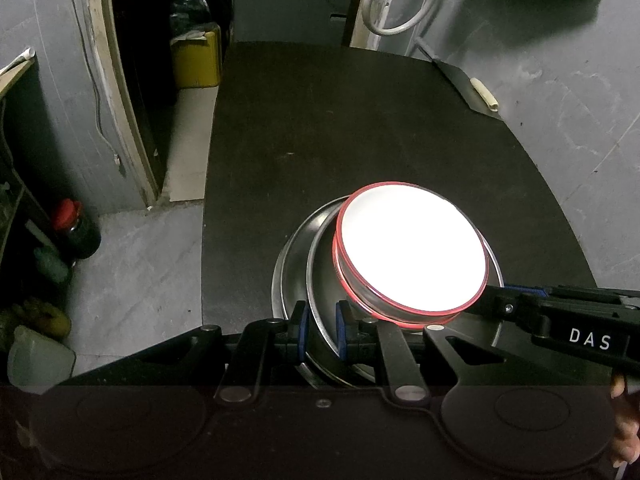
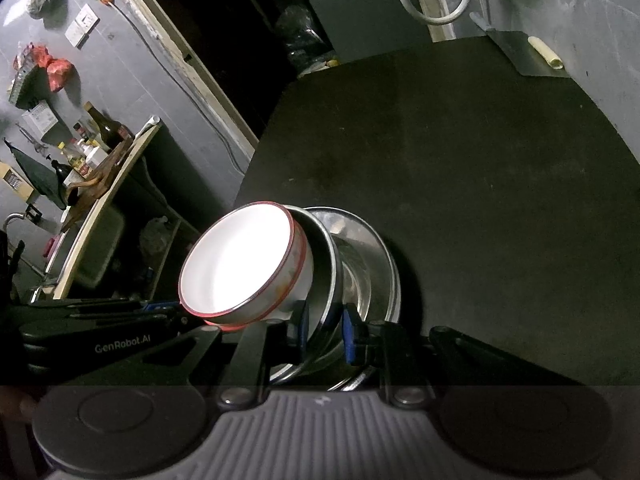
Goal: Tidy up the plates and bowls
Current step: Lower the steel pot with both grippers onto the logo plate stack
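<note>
A white bowl with a red rim (image 1: 412, 246) sits tilted inside a steel plate (image 1: 320, 276). That plate rests tilted on a second steel plate (image 1: 286, 272) on the black table (image 1: 360, 120). My left gripper (image 1: 322, 326) is shut on the near rim of the upper steel plate. In the right wrist view my right gripper (image 2: 326, 326) is shut on the rim of the same upper steel plate (image 2: 324, 272), with the bowl (image 2: 240, 260) to its left and the lower plate (image 2: 376, 256) to its right. The right gripper also shows in the left wrist view (image 1: 500, 300).
A metal sheet with a rolled paper (image 1: 486, 94) lies at the table's far right corner. The table's left edge drops to a floor with a red-capped jar (image 1: 76, 232). A counter with bottles (image 2: 96, 148) stands at left. A white hose (image 1: 400, 0) hangs at the back.
</note>
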Motion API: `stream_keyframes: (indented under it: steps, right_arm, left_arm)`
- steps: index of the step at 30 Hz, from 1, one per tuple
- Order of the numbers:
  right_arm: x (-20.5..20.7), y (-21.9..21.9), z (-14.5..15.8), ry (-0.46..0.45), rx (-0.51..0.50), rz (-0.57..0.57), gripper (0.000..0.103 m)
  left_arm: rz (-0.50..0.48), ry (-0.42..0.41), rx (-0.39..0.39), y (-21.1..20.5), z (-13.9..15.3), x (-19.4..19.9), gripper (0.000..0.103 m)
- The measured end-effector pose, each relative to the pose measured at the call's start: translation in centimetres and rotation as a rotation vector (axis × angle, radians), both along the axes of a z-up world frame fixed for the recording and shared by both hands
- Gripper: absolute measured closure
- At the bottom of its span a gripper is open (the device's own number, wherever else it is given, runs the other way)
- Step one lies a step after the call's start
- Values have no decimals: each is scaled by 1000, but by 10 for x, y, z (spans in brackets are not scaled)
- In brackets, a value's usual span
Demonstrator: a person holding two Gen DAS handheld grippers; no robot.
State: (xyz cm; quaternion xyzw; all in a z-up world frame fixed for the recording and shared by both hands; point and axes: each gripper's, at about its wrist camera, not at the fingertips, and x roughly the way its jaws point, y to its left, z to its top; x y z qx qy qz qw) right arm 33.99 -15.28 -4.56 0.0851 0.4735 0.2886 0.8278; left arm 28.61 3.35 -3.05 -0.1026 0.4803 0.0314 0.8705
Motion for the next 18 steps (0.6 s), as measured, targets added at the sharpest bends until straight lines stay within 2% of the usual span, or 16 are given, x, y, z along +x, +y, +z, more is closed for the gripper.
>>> stream_keyframes:
  steps: [18]
  right_arm:
    - [3,3,-6,26,-5,0,83]
  left_arm:
    - [2,24,-1,0,-7,6,89]
